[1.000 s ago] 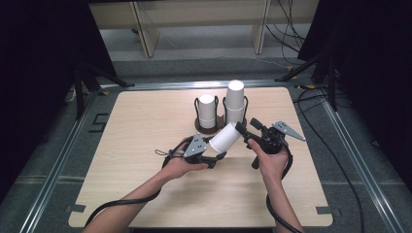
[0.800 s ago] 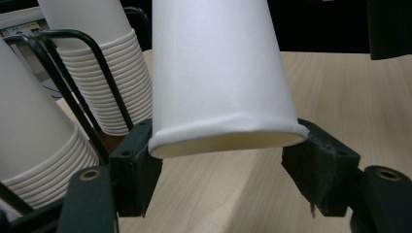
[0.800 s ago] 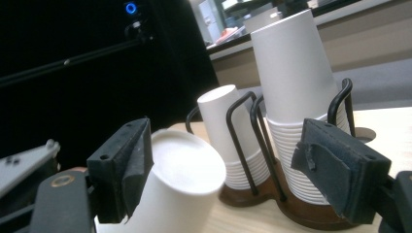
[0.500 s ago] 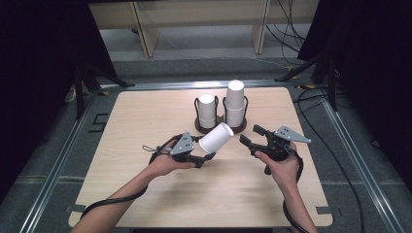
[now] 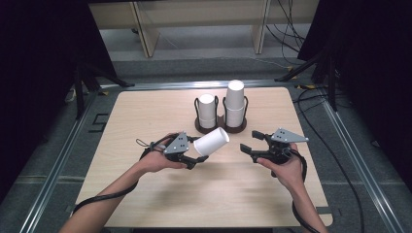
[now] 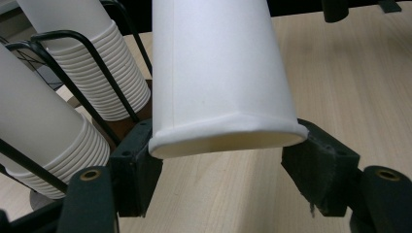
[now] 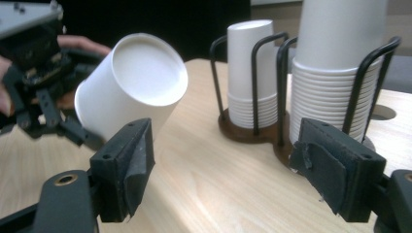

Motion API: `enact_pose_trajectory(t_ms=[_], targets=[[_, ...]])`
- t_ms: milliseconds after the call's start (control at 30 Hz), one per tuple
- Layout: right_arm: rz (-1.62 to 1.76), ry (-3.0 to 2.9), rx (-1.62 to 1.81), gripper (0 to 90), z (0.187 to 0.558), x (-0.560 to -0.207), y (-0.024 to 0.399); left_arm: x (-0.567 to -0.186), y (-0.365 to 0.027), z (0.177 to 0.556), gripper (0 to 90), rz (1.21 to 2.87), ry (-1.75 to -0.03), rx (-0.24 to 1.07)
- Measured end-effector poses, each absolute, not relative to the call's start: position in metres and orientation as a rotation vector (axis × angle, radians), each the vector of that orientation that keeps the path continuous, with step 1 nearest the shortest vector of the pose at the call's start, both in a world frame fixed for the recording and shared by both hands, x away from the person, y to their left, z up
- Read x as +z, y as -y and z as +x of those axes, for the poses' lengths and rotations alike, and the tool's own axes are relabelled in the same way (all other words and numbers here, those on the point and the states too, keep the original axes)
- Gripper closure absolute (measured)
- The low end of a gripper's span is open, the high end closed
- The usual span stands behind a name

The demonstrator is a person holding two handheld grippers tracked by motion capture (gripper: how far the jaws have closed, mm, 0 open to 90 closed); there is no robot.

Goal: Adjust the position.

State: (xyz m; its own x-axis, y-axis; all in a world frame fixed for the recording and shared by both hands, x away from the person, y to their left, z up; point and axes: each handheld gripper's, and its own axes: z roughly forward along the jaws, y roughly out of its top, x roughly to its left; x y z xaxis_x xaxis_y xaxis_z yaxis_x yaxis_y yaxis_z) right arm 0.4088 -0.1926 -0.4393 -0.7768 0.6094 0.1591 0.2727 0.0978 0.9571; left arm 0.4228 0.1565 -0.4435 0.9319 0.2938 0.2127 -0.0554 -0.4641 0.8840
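This looks like a lab recording bay rather than a home or shop. Beyond the right gripper (image 5: 248, 147) the pale wooden table (image 5: 145, 111) sits inside a metal floor frame (image 5: 58, 160), flanked by black curtains (image 5: 43, 58). Farther behind it, loose cables (image 5: 286, 29) trail over grey flooring under plain bench legs (image 5: 141, 22).

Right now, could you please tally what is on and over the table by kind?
Loose paper cup, held in the left tongs: 1
Cup stacks: 2
Wire cup holder: 1
Tongs, including the right tongs: 2
Total: 6
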Motion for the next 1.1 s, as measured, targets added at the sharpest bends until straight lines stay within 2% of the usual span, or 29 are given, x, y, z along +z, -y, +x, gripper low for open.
enact_pose_trajectory(t_ms=[600, 1100], targets=[[0.648, -2.287, 1.707, 24.6, 0.412, -0.445, 0.186, -0.428, -0.158, 0.420, 31.5, 2.164, -0.020, 0.386], [0.620, -2.385, 1.680, 25.9, 0.412, -0.448, 0.179, -0.420, -0.155, 0.421, 31.7, 2.279, 0.085, 0.353]])
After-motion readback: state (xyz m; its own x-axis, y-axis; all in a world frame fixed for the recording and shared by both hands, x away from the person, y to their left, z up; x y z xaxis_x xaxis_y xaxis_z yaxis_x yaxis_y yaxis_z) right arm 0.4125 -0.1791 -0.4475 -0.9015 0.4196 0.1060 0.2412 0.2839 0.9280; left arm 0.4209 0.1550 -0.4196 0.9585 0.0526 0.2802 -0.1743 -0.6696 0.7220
